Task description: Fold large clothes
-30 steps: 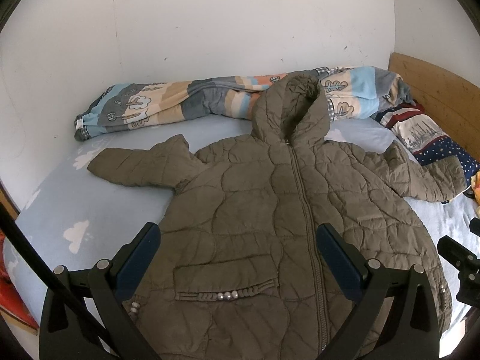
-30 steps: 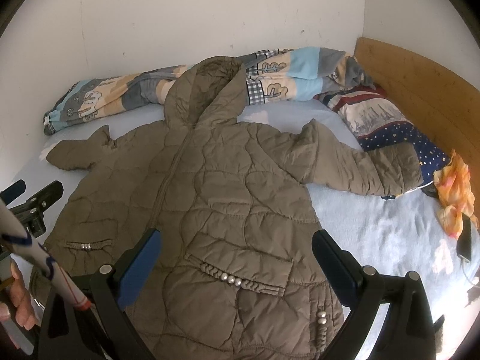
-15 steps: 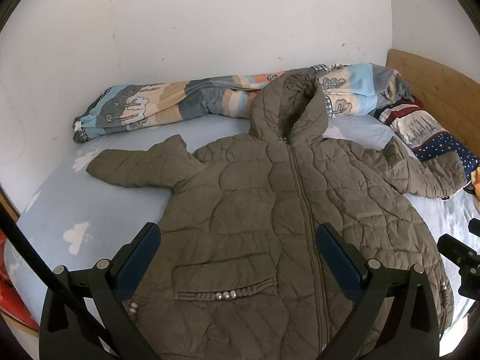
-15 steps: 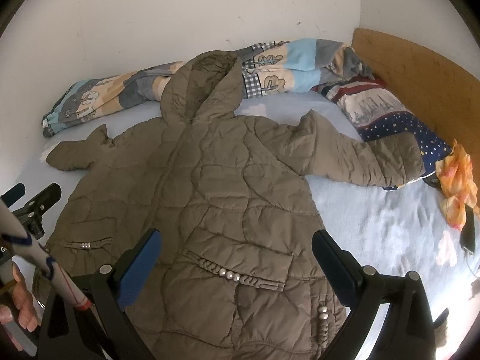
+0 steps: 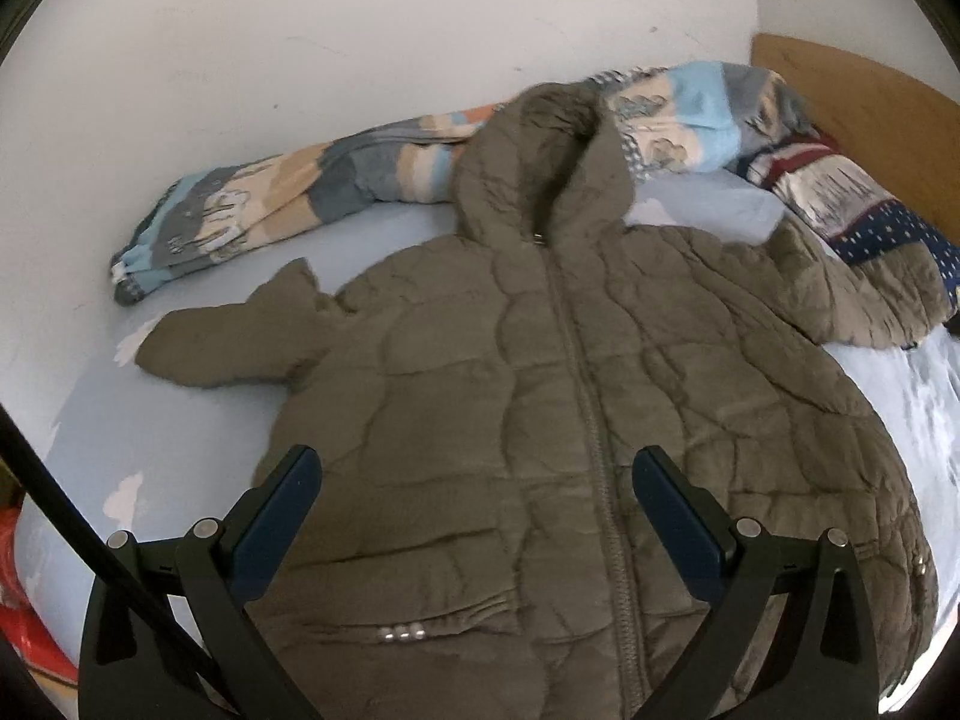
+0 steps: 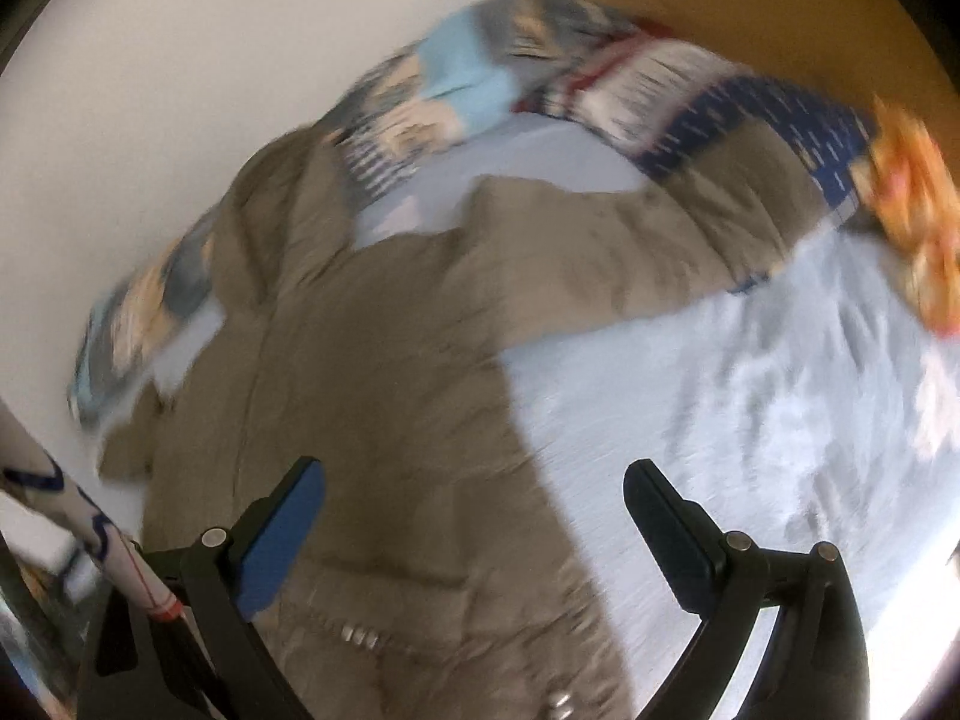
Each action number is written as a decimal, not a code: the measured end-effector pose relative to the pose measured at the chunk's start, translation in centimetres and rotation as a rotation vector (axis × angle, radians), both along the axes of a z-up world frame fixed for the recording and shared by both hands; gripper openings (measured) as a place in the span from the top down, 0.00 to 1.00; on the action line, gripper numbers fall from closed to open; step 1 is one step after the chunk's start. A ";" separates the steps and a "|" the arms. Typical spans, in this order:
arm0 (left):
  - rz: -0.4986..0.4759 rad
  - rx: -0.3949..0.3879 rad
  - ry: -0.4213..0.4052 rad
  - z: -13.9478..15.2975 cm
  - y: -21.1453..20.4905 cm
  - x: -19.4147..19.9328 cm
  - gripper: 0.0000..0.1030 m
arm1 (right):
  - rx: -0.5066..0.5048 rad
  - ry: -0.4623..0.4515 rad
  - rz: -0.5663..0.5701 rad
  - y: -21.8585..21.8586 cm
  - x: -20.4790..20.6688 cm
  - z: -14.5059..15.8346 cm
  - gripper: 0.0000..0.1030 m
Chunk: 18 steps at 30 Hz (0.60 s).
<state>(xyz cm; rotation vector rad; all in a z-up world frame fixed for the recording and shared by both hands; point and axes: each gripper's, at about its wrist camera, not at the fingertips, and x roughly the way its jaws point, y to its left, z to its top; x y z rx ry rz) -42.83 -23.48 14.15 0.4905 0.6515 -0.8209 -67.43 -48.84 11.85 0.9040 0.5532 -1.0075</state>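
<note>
Left wrist: pale blue bed (image 5: 198,396) meets white wall (image 5: 300,48).

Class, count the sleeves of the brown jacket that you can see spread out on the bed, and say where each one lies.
2. One sleeve stretches toward the wall side over the blue sheet; the other sleeve reaches toward the wooden headboard, its cuff resting against the patterned pillow. Neither is folded in yet.

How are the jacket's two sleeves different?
The left sleeve lies flat on the bare blue sheet; the right sleeve ends on a starry pillow. The left sleeve has a bump at the shoulder; the right looks smoother. Both are brown, quilted and spread out.
</note>
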 end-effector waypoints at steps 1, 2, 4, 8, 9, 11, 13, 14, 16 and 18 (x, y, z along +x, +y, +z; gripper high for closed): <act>-0.015 0.005 -0.001 0.0 -0.3 -0.2 0.00 | 0.013 -0.022 -0.031 -1.3 -1.4 -0.2 0.06; -0.025 0.007 -0.002 0.0 -0.5 -0.5 0.00 | 0.026 -0.041 -0.067 -2.6 -3.0 -0.5 0.09; -0.054 0.006 -0.012 0.1 -0.8 -0.9 0.00 | 0.035 -0.062 -0.114 -4.8 -5.3 -0.6 0.15; -0.084 0.010 -0.047 0.0 -1.2 -1.8 0.00 | 0.024 -0.089 -0.206 -9.5 -10.1 -0.9 0.29; -0.089 0.018 -0.047 -0.1 -1.3 -1.9 0.00 | 0.023 -0.096 -0.237 -10.6 -11.3 -1.1 0.31; -0.093 0.027 -0.032 -0.4 -1.5 -1.7 0.00 | 0.027 -0.094 -0.298 -12.7 -13.5 -1.6 0.39; -0.089 0.036 -0.014 -0.7 -1.8 -1.3 0.00 | 0.027 -0.087 -0.347 -14.8 -15.3 -2.2 0.46; -0.088 0.035 -0.008 -0.9 -1.7 -1.1 0.00 | 0.025 -0.082 -0.362 -15.6 -15.9 -2.4 0.50; -0.079 0.034 0.005 -1.0 -1.8 -0.6 0.00 | 0.019 -0.068 -0.398 -17.7 -17.2 -2.9 0.50; -0.070 0.039 0.017 -1.3 -2.1 -0.1 0.00 | 0.013 -0.059 -0.425 -19.2 -18.2 -3.6 0.50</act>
